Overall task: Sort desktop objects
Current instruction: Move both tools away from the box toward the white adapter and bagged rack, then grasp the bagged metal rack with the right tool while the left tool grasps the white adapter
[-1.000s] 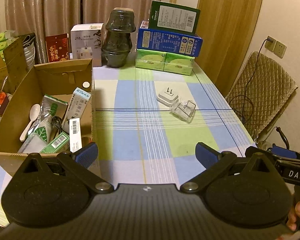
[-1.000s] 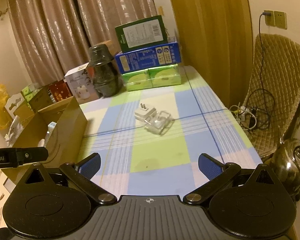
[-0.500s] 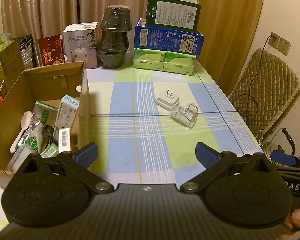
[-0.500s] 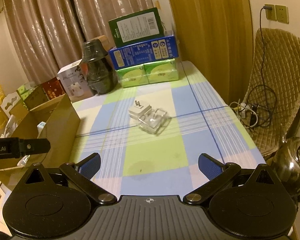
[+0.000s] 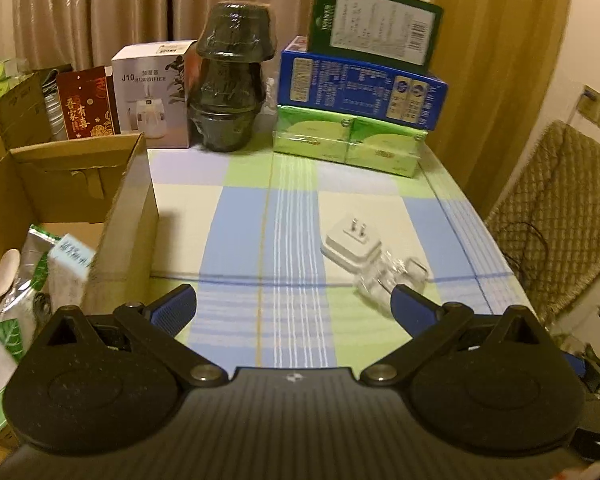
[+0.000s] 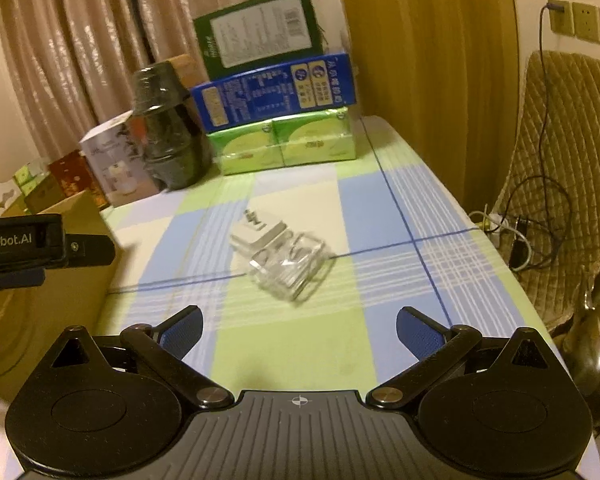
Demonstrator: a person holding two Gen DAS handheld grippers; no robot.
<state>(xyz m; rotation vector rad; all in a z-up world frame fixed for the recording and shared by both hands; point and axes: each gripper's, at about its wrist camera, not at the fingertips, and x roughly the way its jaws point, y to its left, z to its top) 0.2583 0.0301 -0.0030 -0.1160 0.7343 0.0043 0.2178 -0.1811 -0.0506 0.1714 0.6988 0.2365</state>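
White plastic marks the nearest loose item in the left wrist view: a plug adapter (image 5: pixel 351 249) lying prongs-up on the checked tablecloth (image 5: pixel 244 216), touching a clear plastic case (image 5: pixel 392 280) just in front of it. The left gripper (image 5: pixel 294 306) hangs above the cloth with jaws spread wide and nothing between them. A cardboard box (image 5: pixel 128 208) at the left edge holds packets and a spoon (image 5: pixel 2 280).

From the right wrist view, the right gripper (image 6: pixel 298 330) is likewise wide open and empty, aimed at the adapter (image 6: pixel 258 232) and the clear case (image 6: pixel 290 266). Motion blur smears the case, so it may be an open tray or a lidded shell. Both look light and rigid; the case is probably slippery and thin-walled, best pinched gently across its short sides. The adapter's flat flanks offer the surer hold.
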